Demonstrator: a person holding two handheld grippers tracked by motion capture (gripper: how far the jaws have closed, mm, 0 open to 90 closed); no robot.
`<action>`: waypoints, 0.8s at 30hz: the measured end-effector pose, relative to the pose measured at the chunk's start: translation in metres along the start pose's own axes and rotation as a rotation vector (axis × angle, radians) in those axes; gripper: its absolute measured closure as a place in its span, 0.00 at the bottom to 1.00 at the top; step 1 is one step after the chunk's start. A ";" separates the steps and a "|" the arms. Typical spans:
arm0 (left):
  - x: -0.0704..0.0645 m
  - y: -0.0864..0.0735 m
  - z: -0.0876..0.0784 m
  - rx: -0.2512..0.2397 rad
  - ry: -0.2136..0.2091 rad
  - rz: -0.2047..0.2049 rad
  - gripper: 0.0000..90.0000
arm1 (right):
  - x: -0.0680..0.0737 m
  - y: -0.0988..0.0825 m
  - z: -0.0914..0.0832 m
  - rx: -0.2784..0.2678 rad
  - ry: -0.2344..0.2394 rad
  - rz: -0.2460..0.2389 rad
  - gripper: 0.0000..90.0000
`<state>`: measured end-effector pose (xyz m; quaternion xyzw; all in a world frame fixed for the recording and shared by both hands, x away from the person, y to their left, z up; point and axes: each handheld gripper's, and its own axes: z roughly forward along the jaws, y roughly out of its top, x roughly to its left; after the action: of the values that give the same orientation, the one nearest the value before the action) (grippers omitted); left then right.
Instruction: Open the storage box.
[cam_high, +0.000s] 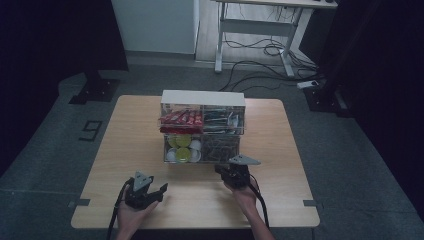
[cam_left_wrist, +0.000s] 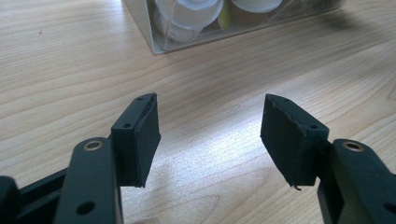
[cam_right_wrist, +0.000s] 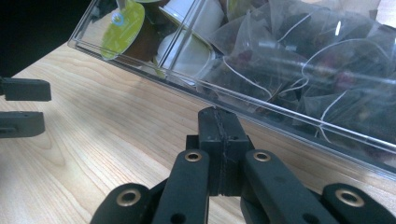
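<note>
A clear two-tier organiser stands mid-table, with red packets in its upper left and white and yellow-green capsules in its lower left. Its lower right compartment holds tea bags. My left gripper rests near the table's front left, open, with bare wood between its pads. My right gripper sits just in front of the organiser's lower right compartment, shut, nothing between its pads. The organiser's corner lies ahead of the left gripper.
The wooden table has open wood to the left and right of the organiser. Beyond the table stand a white desk frame, floor cables and dark stands at both sides.
</note>
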<state>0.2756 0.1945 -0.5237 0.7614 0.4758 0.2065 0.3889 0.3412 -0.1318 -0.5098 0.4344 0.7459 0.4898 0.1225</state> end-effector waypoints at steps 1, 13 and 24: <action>0.000 0.000 0.000 0.000 0.000 0.001 0.42 | 0.000 0.000 0.000 -0.002 0.003 -0.001 0.99; -0.002 -0.001 0.000 0.002 0.003 0.006 0.42 | 0.003 0.006 -0.011 -0.042 0.005 -0.010 0.99; -0.002 -0.001 0.001 0.006 0.004 0.009 0.42 | -0.005 0.013 -0.024 -0.094 0.011 0.019 0.99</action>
<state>0.2747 0.1922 -0.5253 0.7643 0.4739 0.2081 0.3848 0.3363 -0.1487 -0.4885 0.4323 0.7186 0.5279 0.1340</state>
